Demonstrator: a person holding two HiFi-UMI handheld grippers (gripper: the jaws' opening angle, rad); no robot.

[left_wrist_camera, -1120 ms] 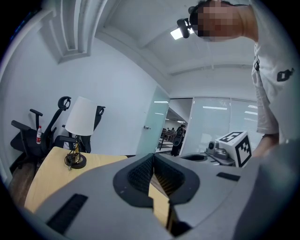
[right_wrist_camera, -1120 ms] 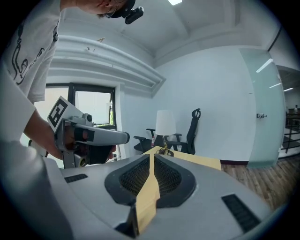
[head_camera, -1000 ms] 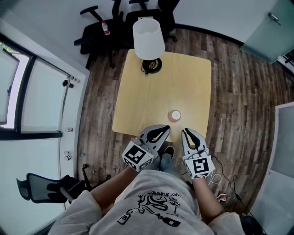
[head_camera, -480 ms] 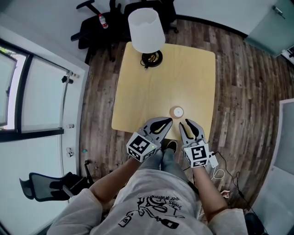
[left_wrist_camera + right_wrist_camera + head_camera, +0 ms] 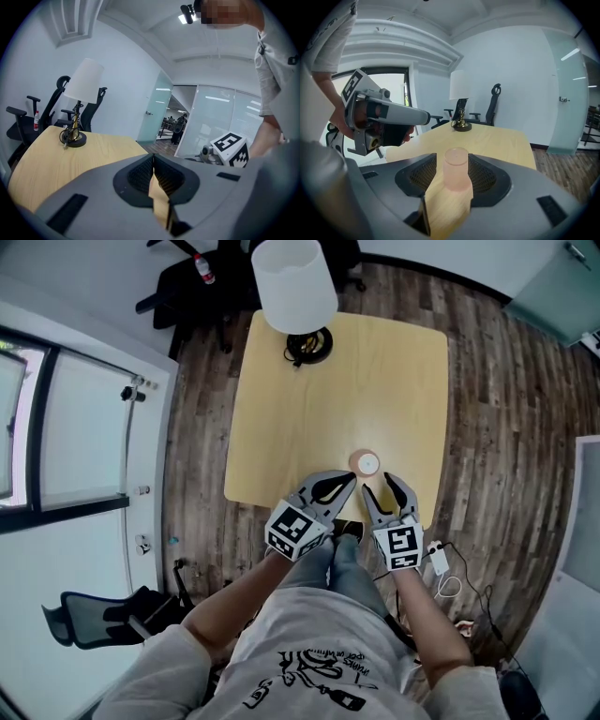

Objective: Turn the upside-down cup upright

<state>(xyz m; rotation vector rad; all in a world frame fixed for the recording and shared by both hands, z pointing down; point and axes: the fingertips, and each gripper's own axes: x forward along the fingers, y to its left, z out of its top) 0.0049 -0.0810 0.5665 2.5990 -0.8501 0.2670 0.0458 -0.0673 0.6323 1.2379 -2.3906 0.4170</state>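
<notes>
A pink translucent cup (image 5: 365, 463) stands upside down, rim on the wooden table (image 5: 309, 399), near its front edge. In the right gripper view the cup (image 5: 456, 168) shows in the gap of the jaws, just ahead of them. My right gripper (image 5: 378, 486) is just short of the cup and its jaws are opening; the pads do not touch it. My left gripper (image 5: 350, 478) is shut and empty, its tip close to the cup's left side. The left gripper view shows shut jaws (image 5: 153, 164) and not the cup.
A table lamp with a white shade (image 5: 292, 287) stands at the table's far edge. Black office chairs (image 5: 202, 282) sit beyond it. Windows run along the left. Cables and a white adapter (image 5: 439, 563) lie on the wooden floor at my right.
Both grippers have dropped and moved forward toward the cup. The right gripper's jaws have gone from shut to apart; the left stays shut.
</notes>
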